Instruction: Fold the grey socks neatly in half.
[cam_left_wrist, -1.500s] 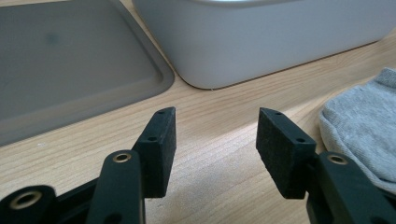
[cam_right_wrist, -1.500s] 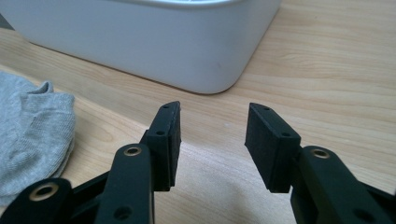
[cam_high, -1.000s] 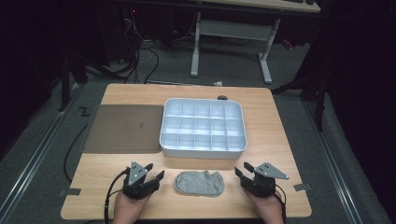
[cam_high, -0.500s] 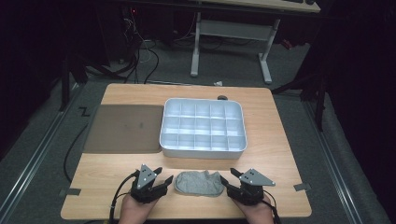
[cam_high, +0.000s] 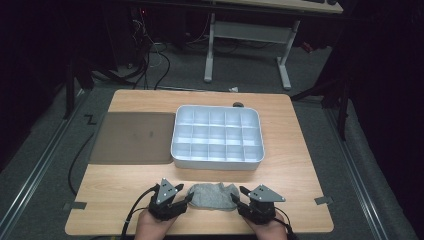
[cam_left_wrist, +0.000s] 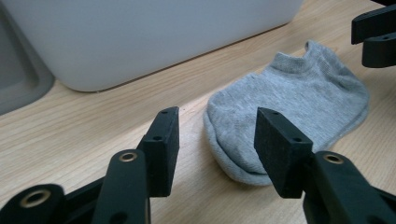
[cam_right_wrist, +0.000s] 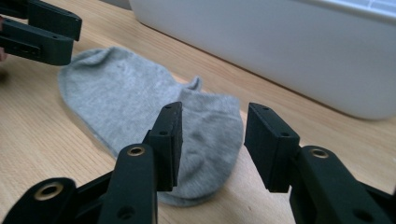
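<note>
A grey ankle sock (cam_high: 212, 196) lies flat near the table's front edge, in front of the white tray. My left gripper (cam_high: 186, 198) is at its left end and my right gripper (cam_high: 236, 197) at its right end. In the left gripper view the sock's (cam_left_wrist: 299, 98) rounded end lies between the open jaws of the left gripper (cam_left_wrist: 217, 128); the pads do not press on it. In the right gripper view the other end of the sock (cam_right_wrist: 135, 93) lies between the right gripper's (cam_right_wrist: 212, 128) jaws, also unpressed. Both pairs of jaws have just been closing.
A white compartment tray (cam_high: 217, 159) stands just behind the sock, its wall close to both grippers. A brown mat (cam_high: 130, 137) lies left of it. A small dark object (cam_high: 238, 105) sits at the table's far edge. The front edge of the table (cam_high: 200, 232) runs under the hands.
Both grippers have moved inward along the table front, from either side of the sock to its two ends. Their jaws now straddle the sock's ends. The sock has not moved.
</note>
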